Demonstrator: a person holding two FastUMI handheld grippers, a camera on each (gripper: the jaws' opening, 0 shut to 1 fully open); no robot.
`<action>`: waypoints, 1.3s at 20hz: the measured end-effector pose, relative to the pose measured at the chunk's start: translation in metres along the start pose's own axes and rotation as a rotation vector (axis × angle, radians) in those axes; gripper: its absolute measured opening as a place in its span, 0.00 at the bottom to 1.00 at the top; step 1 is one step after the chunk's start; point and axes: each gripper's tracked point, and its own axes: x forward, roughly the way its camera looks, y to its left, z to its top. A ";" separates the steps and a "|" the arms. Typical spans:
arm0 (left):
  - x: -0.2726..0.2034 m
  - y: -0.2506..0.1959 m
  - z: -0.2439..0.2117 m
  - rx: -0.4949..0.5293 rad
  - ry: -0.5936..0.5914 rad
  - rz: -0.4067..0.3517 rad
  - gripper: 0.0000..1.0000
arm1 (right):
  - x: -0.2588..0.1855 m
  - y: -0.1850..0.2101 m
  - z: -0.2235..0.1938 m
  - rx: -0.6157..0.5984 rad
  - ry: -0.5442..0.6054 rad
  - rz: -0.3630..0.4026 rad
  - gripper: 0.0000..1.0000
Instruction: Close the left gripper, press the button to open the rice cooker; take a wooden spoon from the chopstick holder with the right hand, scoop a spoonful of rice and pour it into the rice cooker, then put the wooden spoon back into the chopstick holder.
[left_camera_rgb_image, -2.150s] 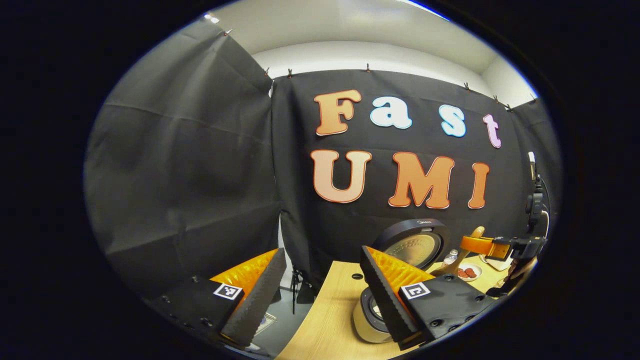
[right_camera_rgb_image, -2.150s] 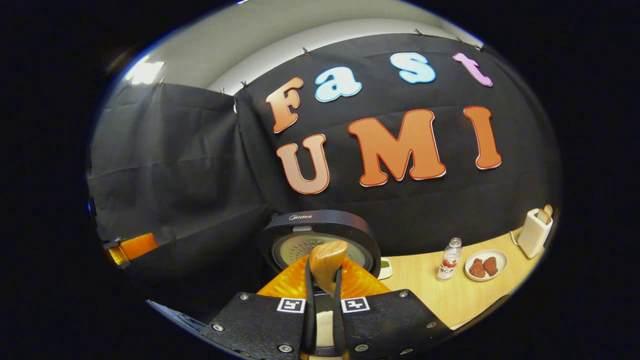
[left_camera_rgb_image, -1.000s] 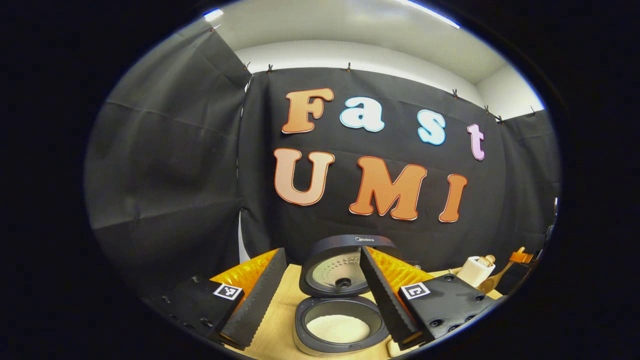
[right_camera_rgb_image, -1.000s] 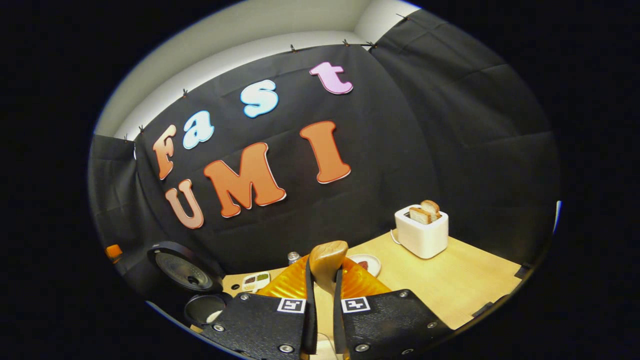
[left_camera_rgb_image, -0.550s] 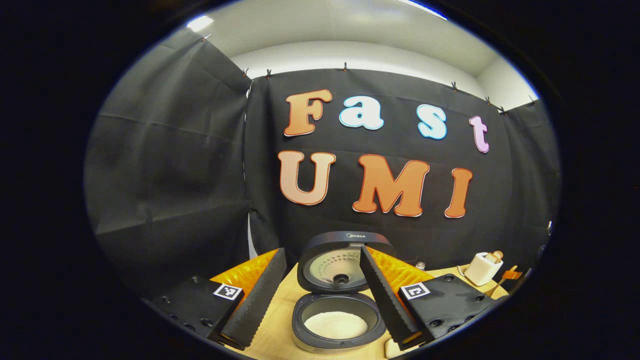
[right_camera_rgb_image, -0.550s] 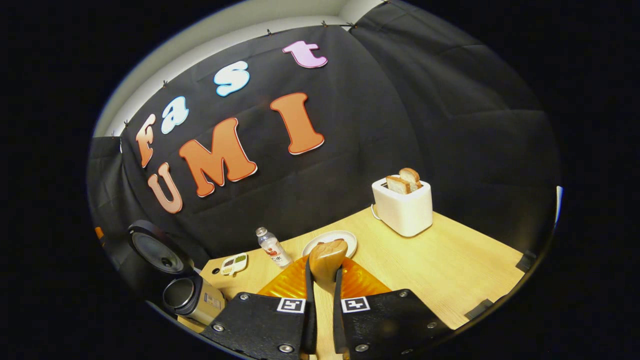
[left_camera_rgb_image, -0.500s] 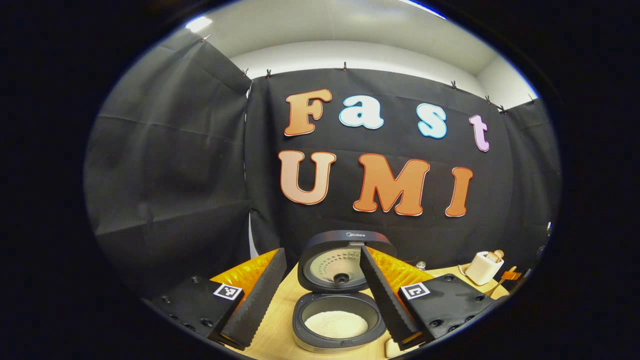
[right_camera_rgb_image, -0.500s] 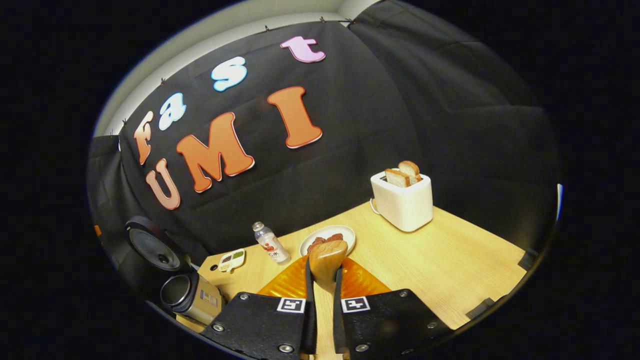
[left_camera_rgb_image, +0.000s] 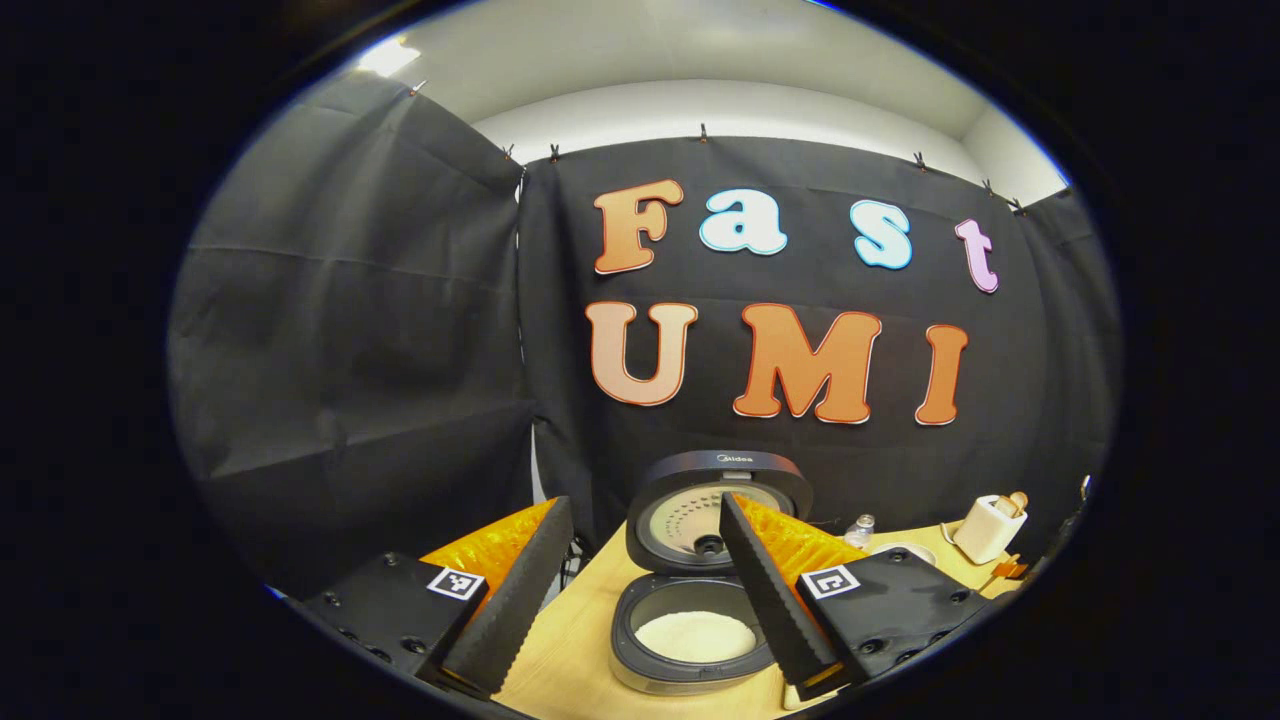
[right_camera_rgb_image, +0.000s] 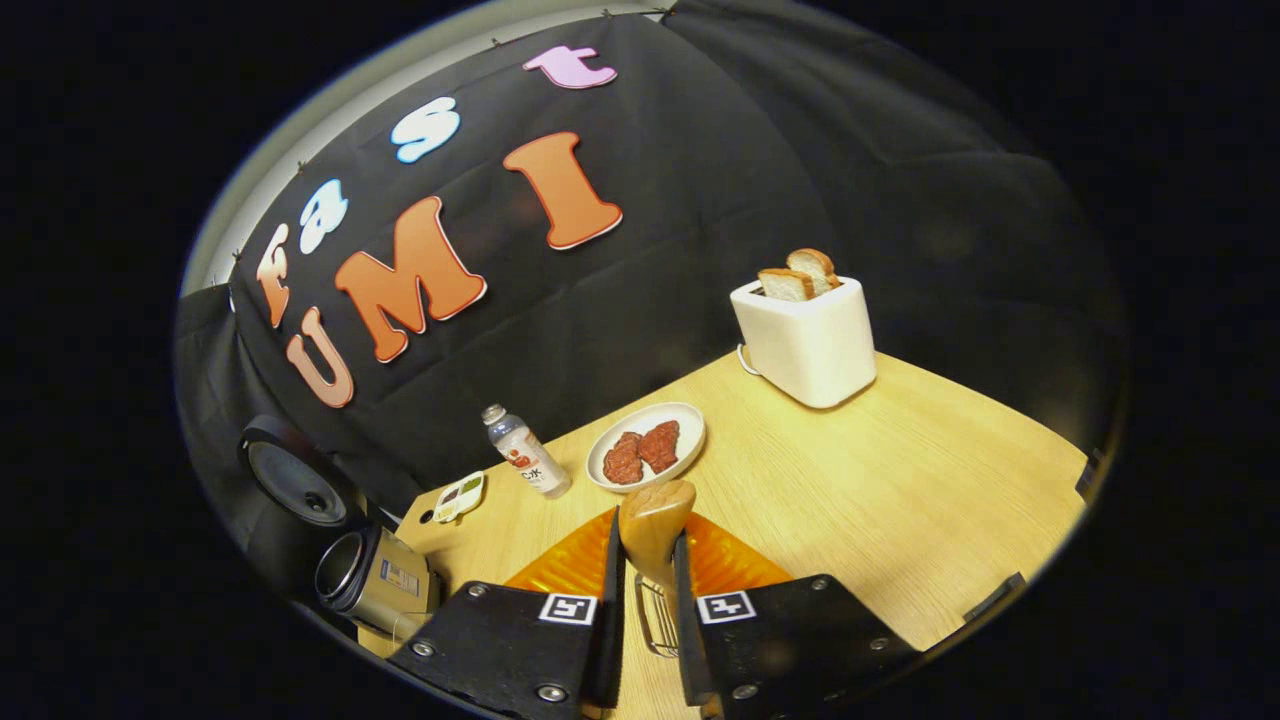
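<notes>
- While the right gripper (right_camera_rgb_image: 645, 575) squeezed the wooden spoon (right_camera_rgb_image: 652, 530) between its two fingers, the spoon stuck up from the narrow gap and hid a bit of the table behind it.
- A thin wire rim, maybe the chopstick holder (right_camera_rgb_image: 650, 625), peeked out low between those fingers; I cannot tell for sure what it was.
- A white plate (right_camera_rgb_image: 690, 440) with two red-brown pieces of food sat just past the spoon's tip.
- A small bottle (right_camera_rgb_image: 525, 452) stood beside the plate, and a little dish (right_camera_rgb_image: 458, 497) lay near it.
- A white toaster (right_camera_rgb_image: 805, 340) with two slices of bread stood well apart, close to the black cloth wall.
- At the left edge of the right gripper view, the rice cooker (right_camera_rgb_image: 375, 583) stood with its lid up.
- The left gripper (left_camera_rgb_image: 640, 580) had its jaws wide and held nothing.
- Between its fingers sat the rice cooker (left_camera_rgb_image: 690, 665), open, with white rice (left_camera_rgb_image: 695, 637) in the pot and the lid (left_camera_rgb_image: 718, 505) standing behind.
- The left gripper's right-hand finger (left_camera_rgb_image: 770, 600) covered part of the lid and the pot's rim.
- The wooden table (left_camera_rgb_image: 565, 650) held all of these things.
</notes>
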 end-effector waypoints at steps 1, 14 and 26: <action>0.001 -0.001 0.001 -0.007 0.001 0.000 1.00 | 0.000 -0.009 0.003 -0.018 -0.002 -0.031 0.25; 0.043 -0.034 0.022 -0.052 -0.022 -0.041 1.00 | -0.078 0.022 0.124 -0.285 -0.141 -0.067 0.94; 0.180 -0.110 0.075 -0.027 -0.019 -0.187 0.99 | -0.125 0.045 0.153 -0.329 -0.221 -0.075 0.94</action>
